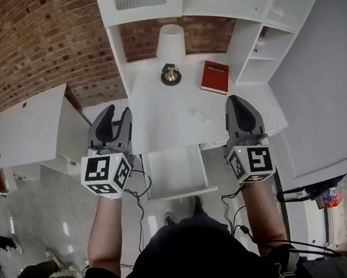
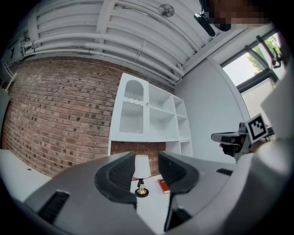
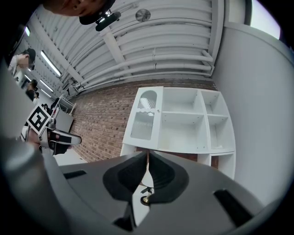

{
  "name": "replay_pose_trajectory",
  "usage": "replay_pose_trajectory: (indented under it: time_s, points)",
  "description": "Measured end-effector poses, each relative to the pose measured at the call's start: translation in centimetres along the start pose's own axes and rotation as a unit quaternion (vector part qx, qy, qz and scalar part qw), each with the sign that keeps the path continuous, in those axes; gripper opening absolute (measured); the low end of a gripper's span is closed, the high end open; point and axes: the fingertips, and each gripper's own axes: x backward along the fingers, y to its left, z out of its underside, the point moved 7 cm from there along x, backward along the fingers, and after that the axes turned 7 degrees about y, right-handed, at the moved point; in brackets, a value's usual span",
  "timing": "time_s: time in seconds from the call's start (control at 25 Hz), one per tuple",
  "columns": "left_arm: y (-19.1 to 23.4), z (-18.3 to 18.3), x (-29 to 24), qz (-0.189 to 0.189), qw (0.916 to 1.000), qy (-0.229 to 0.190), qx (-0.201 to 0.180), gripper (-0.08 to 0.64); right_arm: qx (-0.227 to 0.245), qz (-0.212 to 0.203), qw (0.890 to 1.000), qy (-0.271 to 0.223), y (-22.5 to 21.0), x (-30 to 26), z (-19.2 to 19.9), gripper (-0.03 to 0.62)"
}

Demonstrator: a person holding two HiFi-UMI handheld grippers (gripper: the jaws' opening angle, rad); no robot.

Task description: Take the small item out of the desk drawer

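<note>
Head view first: you're holding both grippers up over the front edge of the white desk, the left gripper at the left corner and the right gripper at the right. The drawer is standing pulled open below the desk edge, between your arms. The small white item is lying out on the desktop, in front of the lamp and the red book, just left of the right gripper.

Left gripper view: your jaws are standing apart with nothing between them, framing the distant lamp, the brick wall filling the left side.

Right gripper view: your jaws are sitting closed, pads together, and I'm making out nothing gripped between them. They're pointing at the white shelf unit.
</note>
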Motion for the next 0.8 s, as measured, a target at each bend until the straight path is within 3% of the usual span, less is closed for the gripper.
replay_pose_trajectory:
  time_s: [0.8]
  points:
    - [1.7,0.9,0.4,0.016,0.9997,0.002,0.019,0.155,-0.007,0.009,1.0,0.005,1.3,0.5,-0.3,0.003]
